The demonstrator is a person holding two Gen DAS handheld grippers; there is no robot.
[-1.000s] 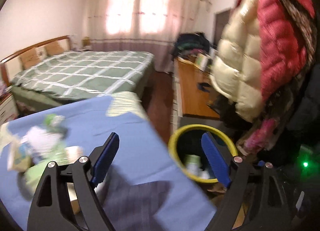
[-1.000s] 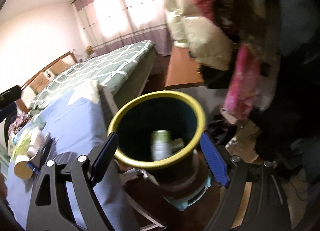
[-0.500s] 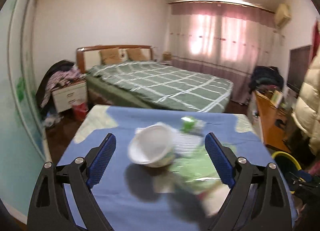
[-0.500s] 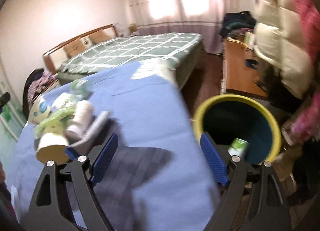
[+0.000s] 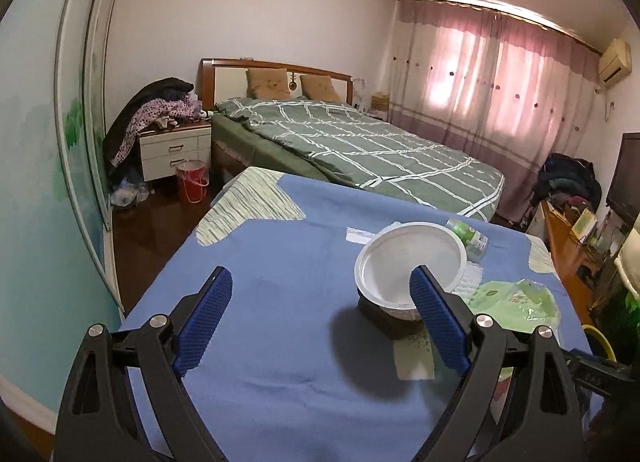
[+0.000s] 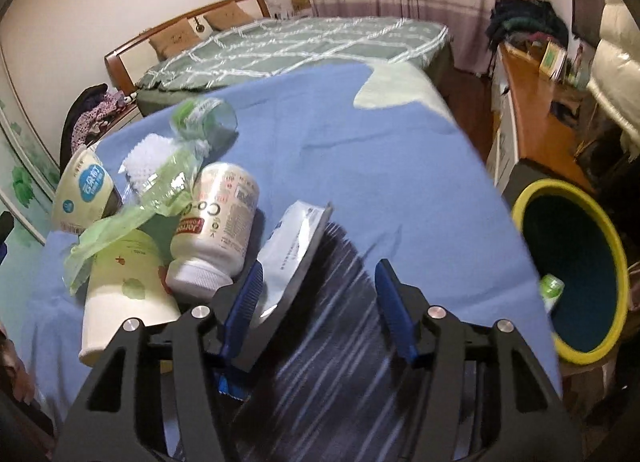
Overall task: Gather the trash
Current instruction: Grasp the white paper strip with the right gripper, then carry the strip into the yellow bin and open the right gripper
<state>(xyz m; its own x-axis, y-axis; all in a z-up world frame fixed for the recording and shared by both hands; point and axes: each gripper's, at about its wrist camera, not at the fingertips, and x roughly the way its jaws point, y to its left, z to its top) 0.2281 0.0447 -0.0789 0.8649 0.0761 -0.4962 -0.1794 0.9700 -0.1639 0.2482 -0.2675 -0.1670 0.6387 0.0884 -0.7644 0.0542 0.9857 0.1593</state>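
Note:
Trash lies on a blue-covered table. In the left wrist view a white paper bowl stands just beyond my open, empty left gripper, with a green bag and a small green bottle to the right. In the right wrist view my right gripper is open and empty above the table; a white pill bottle, a white packet, a cream cup and a green bag lie to its left. The yellow-rimmed bin stands off the table's right edge with a green can inside.
A green-quilted bed is beyond the table. A nightstand with clothes and a red bucket stand far left. A wooden desk and hanging coats are at the right. A clear green-labelled bottle lies farther back on the table.
Both grippers swung left from the bin to the table. The right jaws have narrowed a little. The left gripper now faces the white bowl.

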